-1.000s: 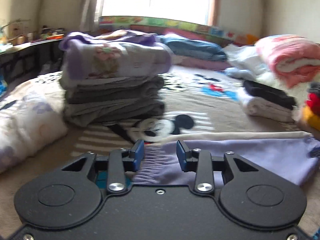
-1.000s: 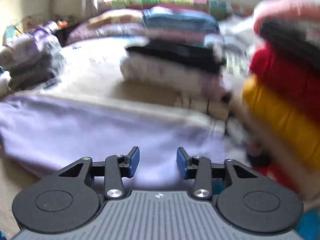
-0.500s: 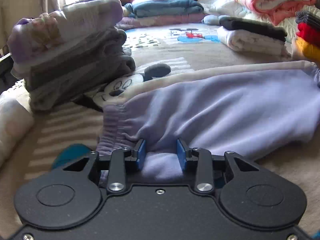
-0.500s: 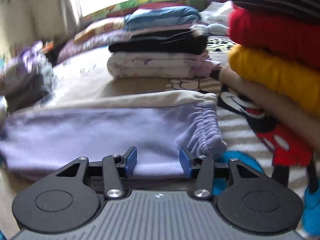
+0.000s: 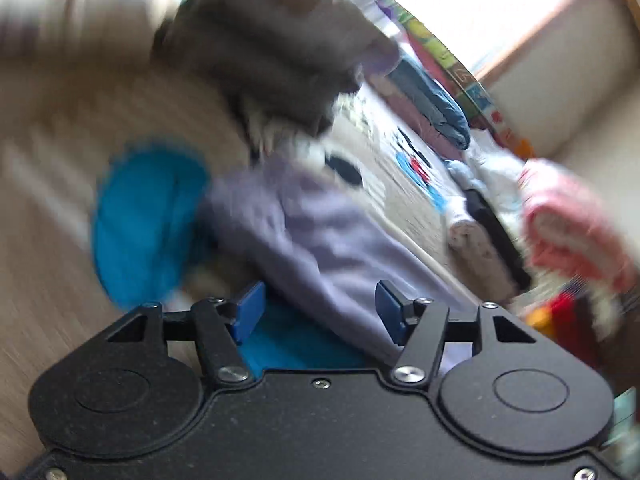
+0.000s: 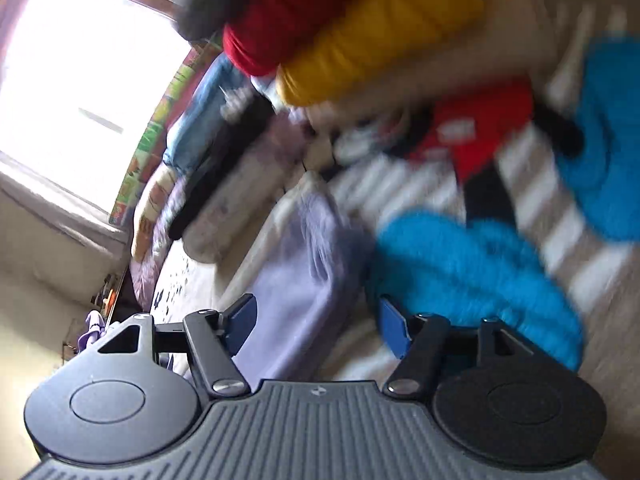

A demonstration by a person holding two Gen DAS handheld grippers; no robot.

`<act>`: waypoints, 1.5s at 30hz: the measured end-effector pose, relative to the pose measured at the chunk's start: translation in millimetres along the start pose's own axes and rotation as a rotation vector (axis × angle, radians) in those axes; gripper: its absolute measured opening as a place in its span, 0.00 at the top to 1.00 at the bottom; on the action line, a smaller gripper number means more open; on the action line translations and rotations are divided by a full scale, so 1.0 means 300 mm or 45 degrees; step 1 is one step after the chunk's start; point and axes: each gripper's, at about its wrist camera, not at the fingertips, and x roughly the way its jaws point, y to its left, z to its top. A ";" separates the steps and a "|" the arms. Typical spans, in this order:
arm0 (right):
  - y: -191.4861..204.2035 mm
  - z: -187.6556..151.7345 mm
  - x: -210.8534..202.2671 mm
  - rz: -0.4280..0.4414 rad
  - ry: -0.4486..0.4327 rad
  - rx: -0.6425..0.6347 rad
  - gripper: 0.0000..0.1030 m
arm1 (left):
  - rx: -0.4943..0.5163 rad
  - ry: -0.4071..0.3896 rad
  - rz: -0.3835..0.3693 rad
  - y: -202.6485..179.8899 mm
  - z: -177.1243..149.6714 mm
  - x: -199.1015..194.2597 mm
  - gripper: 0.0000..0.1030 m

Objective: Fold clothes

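Lilac pants [image 5: 320, 236] lie flat on the bed [image 5: 56, 312], both views blurred. The left gripper [image 5: 318, 312] and right gripper [image 6: 316, 326] each gape wide at opposite ends of the pants, holding nothing. A yellow fold [image 6: 376, 36] sits beyond the pants.

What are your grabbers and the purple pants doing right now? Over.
Left tool open, right tool open. Purple pants on the bed, between both tools' fingers, ungripped. Folded piles nearby, not blocking.
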 end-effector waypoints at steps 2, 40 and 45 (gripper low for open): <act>-0.006 -0.010 0.023 0.012 0.006 0.020 0.36 | -0.101 -0.009 -0.036 0.033 -0.001 0.035 0.42; -0.066 -0.224 -0.350 0.224 -0.065 0.172 0.87 | -0.192 -0.136 0.022 0.131 -0.118 -0.315 0.94; -0.172 -0.324 -0.382 0.124 -0.043 0.119 0.81 | -0.091 -0.110 0.168 0.172 -0.179 -0.366 0.75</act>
